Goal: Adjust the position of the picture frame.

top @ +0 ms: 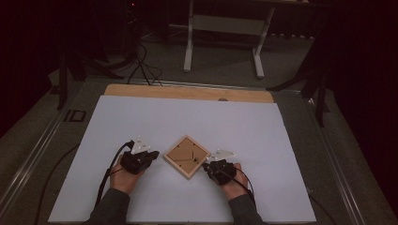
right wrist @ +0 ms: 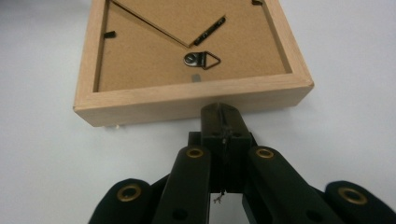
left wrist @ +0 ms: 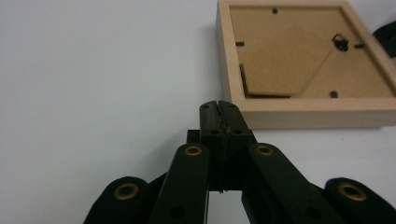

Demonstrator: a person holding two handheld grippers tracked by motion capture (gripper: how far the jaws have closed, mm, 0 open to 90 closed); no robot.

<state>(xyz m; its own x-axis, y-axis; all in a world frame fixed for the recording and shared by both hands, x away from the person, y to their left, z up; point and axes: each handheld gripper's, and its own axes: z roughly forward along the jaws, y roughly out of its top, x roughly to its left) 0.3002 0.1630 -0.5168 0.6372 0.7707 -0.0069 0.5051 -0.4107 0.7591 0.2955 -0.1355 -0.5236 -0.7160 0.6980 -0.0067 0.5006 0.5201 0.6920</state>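
**Frame Lying Back-Up Between Two Closed Tools**

While lying back-up on the white worktop (top: pixel 263 140), turned cornerwise: wooden picture frame (top: pixel 186 156). Just beside its left edge, left tool (left wrist: pixel 219 106), jaws pressed together, nothing between. At its right edge, right tool (right wrist: pixel 221 109), jaws likewise together, tip against the wood.

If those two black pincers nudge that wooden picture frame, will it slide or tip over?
Probably slide: the wooden picture frame lies flat, back up, on the smooth white table. It looks stiff and light. Any glass underneath may be fragile.
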